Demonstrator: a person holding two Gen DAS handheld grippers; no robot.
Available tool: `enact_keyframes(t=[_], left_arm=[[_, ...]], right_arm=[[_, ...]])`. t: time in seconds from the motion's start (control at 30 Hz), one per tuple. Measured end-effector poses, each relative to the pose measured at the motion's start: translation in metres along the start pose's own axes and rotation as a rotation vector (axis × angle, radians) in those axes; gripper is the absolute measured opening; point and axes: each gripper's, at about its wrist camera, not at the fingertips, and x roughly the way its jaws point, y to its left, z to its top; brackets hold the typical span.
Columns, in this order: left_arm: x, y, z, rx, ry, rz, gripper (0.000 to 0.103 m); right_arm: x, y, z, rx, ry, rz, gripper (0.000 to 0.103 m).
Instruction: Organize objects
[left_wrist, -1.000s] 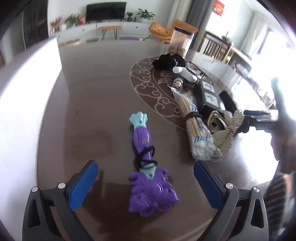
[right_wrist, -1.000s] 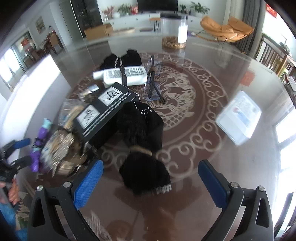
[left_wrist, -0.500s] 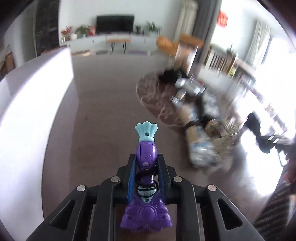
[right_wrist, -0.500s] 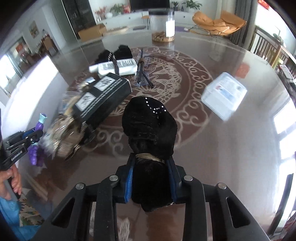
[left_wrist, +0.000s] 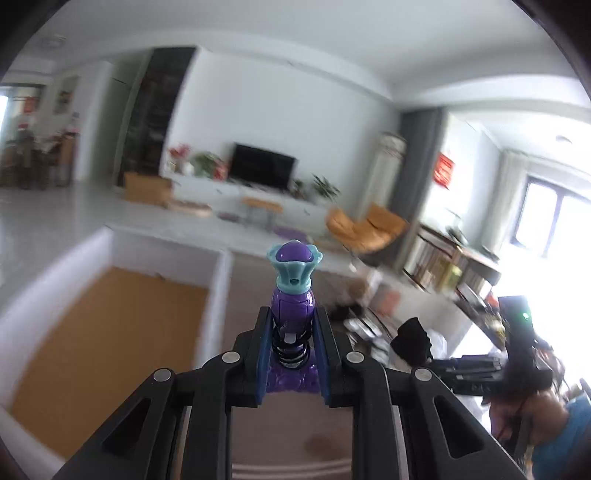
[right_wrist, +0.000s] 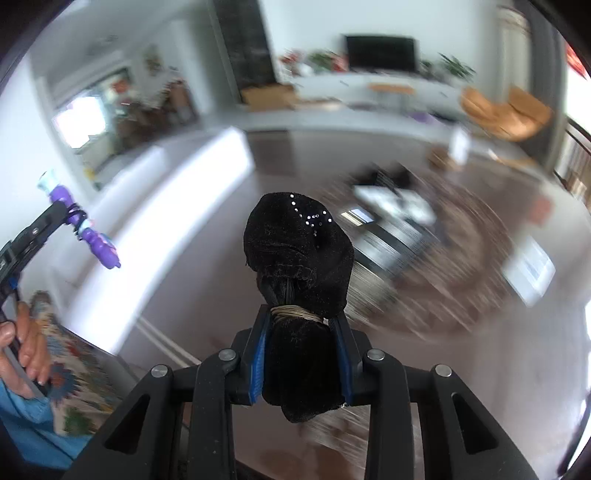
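Left gripper (left_wrist: 291, 354), wide apart a second ago over a purple toy (left_wrist: 293, 314) lying on the counter (left_wrist: 295, 435), now clamped on that toy, blue pads (left_wrist: 260, 363) against its sides. Toy lifted clear of the counter, teal tip pointing ahead toward the room, white box (left_wrist: 218, 295) with an orange floor just left of it.

Right gripper (right_wrist: 300, 354), likewise wide earlier over a black velvet pouch (right_wrist: 299, 258), now narrowed onto the pouch below its tan cord. Pouch raised off the counter, rhinestoned end foremost.

Remaining clutter (right_wrist: 391, 210) on the patterned counter now blurred and farther below. Left gripper with toy visible at left edge of right wrist view, a hand (right_wrist: 26, 350) on its handle.
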Motion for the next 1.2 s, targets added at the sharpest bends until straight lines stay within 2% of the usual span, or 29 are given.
enact_keyframes(t=[0.13, 0.23, 0.3, 0.33, 0.4, 0.43, 0.47, 0.5, 0.57, 0.6, 0.63, 0.7, 0.8, 0.87, 0.9, 0.93, 1.0, 1.07, 1.2], left_arm=[[-0.019, 0.054, 0.021, -0.057, -0.004, 0.113, 0.021], [-0.016, 0.101, 0.023, -0.102, 0.047, 0.224, 0.021], [-0.007, 0.131, 0.019, -0.131, 0.127, 0.276, 0.021], [0.007, 0.143, 0.013, -0.134, 0.199, 0.291, 0.021], [0.030, 0.167, 0.001, -0.156, 0.337, 0.369, 0.024], [0.042, 0.177, -0.006, -0.171, 0.392, 0.411, 0.031], [0.050, 0.186, -0.011, -0.189, 0.440, 0.449, 0.035], [0.054, 0.189, -0.013, -0.200, 0.455, 0.465, 0.038], [0.052, 0.186, -0.009, -0.211, 0.424, 0.474, 0.045], [0.051, 0.183, -0.006, -0.207, 0.405, 0.473, 0.055], [0.048, 0.173, -0.001, -0.194, 0.372, 0.468, 0.064], [0.045, 0.150, 0.003, -0.171, 0.335, 0.433, 0.067], [0.052, 0.097, 0.002, -0.107, 0.319, 0.283, 0.069], [0.062, 0.047, -0.007, -0.056, 0.345, 0.142, 0.074], [0.071, 0.024, -0.016, -0.039, 0.366, 0.091, 0.083], [0.083, -0.001, -0.024, -0.022, 0.398, 0.032, 0.093], [0.110, -0.044, -0.055, 0.007, 0.498, -0.083, 0.097], [0.131, -0.071, -0.089, 0.047, 0.577, -0.091, 0.097], [0.190, -0.090, -0.142, 0.156, 0.660, -0.055, 0.097]], right_arm=[[0.016, 0.074, 0.043, -0.041, -0.023, 0.207, 0.031], [0.043, 0.127, 0.070, -0.063, -0.005, 0.332, 0.031], [0.066, 0.156, 0.081, -0.066, 0.028, 0.390, 0.032], [0.080, 0.169, 0.085, -0.064, 0.049, 0.422, 0.032], [0.107, 0.191, 0.088, -0.080, 0.108, 0.443, 0.036], [0.122, 0.200, 0.088, -0.088, 0.149, 0.436, 0.042], [0.137, 0.205, 0.086, -0.092, 0.190, 0.427, 0.057], [0.145, 0.207, 0.085, -0.092, 0.209, 0.418, 0.063], [0.146, 0.199, 0.085, -0.071, 0.194, 0.394, 0.063], [0.143, 0.191, 0.085, -0.060, 0.167, 0.389, 0.066], [0.136, 0.180, 0.083, -0.052, 0.134, 0.373, 0.069], [0.121, 0.149, 0.073, -0.034, 0.058, 0.303, 0.083], [0.092, 0.087, 0.041, 0.024, -0.044, 0.151, 0.086], [0.067, 0.042, 0.010, 0.076, -0.086, 0.027, 0.086], [0.059, 0.018, -0.011, 0.106, -0.096, -0.046, 0.087], [0.064, -0.008, -0.023, 0.127, -0.094, -0.109, 0.088], [0.059, -0.053, -0.063, 0.174, -0.059, -0.270, 0.090], [0.053, -0.093, -0.094, 0.213, 0.031, -0.387, 0.090], [0.050, -0.147, -0.124, 0.280, 0.096, -0.478, 0.090]])
